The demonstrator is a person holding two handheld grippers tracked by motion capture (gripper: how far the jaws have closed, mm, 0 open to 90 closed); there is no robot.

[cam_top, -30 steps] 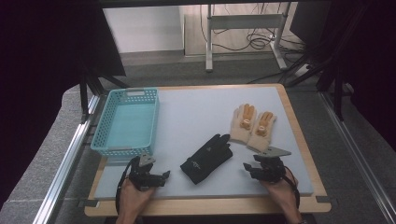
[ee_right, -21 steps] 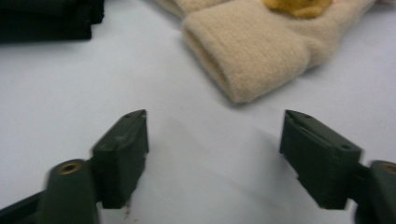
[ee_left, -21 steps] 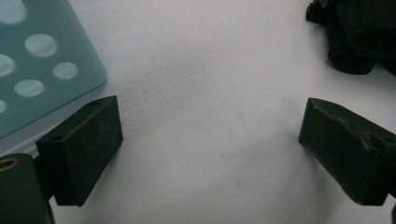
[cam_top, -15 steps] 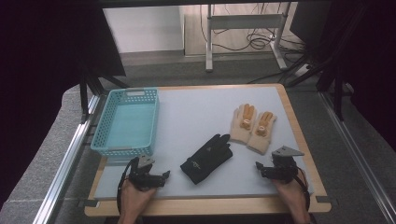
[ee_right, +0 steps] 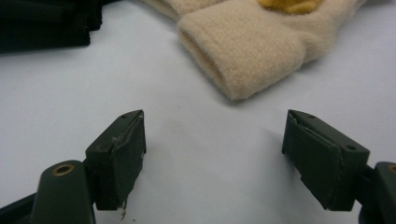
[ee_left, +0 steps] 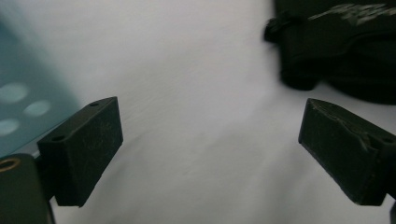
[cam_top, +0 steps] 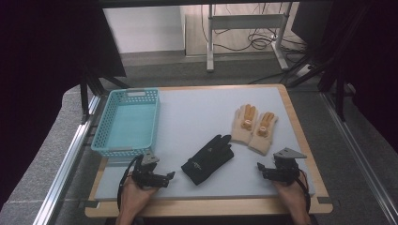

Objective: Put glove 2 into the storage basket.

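While the right hand-held gripper (cam_top: 263, 170) sits low on the worktop (cam_top: 197, 117) with its jaws spread wide and nothing between them, having just been opening, we take the beige gloves (cam_top: 253, 127) as the work in hand. They lie as a pair, side by side and touching, just beyond that gripper, with the cuff (ee_right: 233, 56) of the nearer glove facing it. We judge them light, soft and floppy, likely to sag and fold when lifted, and not fragile; the fleecy knit should give the pads good friction. The thick rolled cuff looks the best hold, pinched flat through both layers. Each glove is cream with an orange patch on its back. Left of the gloves lies a black glove (cam_top: 208, 158), and further left a teal basket (cam_top: 126, 123). The left hand-held gripper (cam_top: 165, 177), near the black glove's cuff, is also wide open and empty.
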